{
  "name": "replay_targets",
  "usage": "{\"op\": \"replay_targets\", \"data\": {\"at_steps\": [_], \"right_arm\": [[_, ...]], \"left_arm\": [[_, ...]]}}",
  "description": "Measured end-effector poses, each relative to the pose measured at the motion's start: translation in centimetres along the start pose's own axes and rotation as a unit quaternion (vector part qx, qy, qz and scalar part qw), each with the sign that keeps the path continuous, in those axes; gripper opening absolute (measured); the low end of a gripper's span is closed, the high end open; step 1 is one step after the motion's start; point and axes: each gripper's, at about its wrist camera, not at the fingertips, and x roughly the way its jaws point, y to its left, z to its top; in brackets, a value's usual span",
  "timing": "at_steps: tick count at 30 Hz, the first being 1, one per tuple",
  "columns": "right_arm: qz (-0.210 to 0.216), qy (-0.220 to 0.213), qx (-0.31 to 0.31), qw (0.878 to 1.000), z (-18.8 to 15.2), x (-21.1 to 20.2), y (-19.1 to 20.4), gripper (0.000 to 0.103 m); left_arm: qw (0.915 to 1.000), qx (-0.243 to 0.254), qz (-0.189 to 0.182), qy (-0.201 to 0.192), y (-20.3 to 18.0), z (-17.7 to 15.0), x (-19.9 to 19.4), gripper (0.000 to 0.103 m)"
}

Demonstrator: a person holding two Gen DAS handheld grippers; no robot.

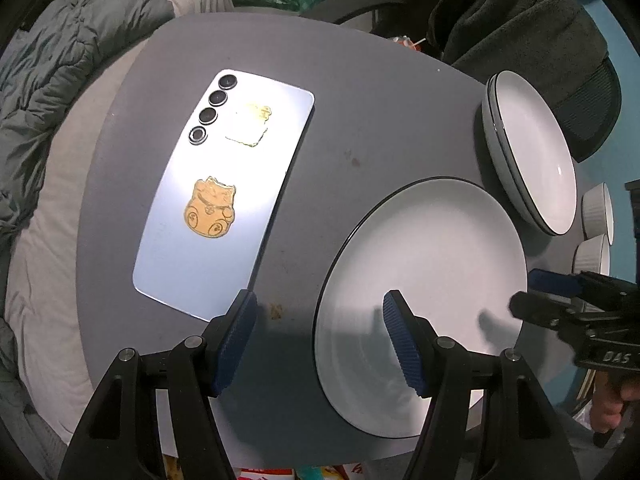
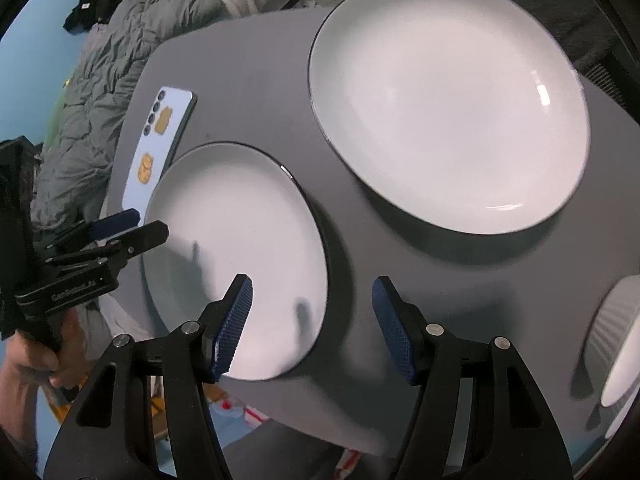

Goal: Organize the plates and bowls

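Observation:
A single white plate with a dark rim (image 1: 424,304) (image 2: 236,256) lies at the near edge of the grey table (image 1: 360,120). A stack of like plates (image 1: 528,152) (image 2: 448,100) sits behind it to the right. Two white ribbed bowls (image 1: 598,232) (image 2: 616,340) stand at the far right. My left gripper (image 1: 320,340) is open over the single plate's left rim, one finger over the plate and one over the table. My right gripper (image 2: 312,328) is open over that plate's right rim. Each gripper also shows in the other's view, the right (image 1: 560,296) and the left (image 2: 128,228).
A light blue phone with cat stickers (image 1: 224,196) (image 2: 160,140) lies face down on the table's left part. A grey quilt (image 1: 48,80) lies beyond the table's left edge. A dark garment on a chair (image 1: 520,20) is behind the stack.

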Motion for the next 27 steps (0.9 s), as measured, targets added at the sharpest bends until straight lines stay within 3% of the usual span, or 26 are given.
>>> {"op": "replay_targets", "data": {"at_steps": [3,8,14,17,21,27], "right_arm": [[0.004,0.003,0.001,1.0,-0.1,0.6,-0.2,0.056],[-0.003,0.002,0.003,1.0,-0.2,1.3,-0.3,0.038],[-0.003,-0.002,0.009,1.0,-0.4,1.2,-0.7,0.024],[-0.005,0.0,0.017,1.0,-0.4,1.4,-1.4,0.014],[0.012,0.0,0.033,0.999,-0.3,1.4,-2.2,0.013],[0.002,0.004,0.022,1.0,-1.1,1.0,-2.5,0.013]], "left_arm": [[1.0,-0.002,-0.005,0.004,0.0,0.1,0.4,0.066],[0.9997,0.0,-0.016,0.017,-0.1,-0.3,1.0,0.047],[0.9992,0.01,-0.028,0.025,-0.6,-0.3,1.3,0.026],[0.9994,0.013,-0.024,0.022,-1.3,-0.7,1.3,0.026],[0.9997,0.01,-0.016,0.017,-1.8,-1.0,1.1,0.025],[0.9996,0.009,-0.012,0.023,-3.6,-2.7,1.4,0.025]]}}
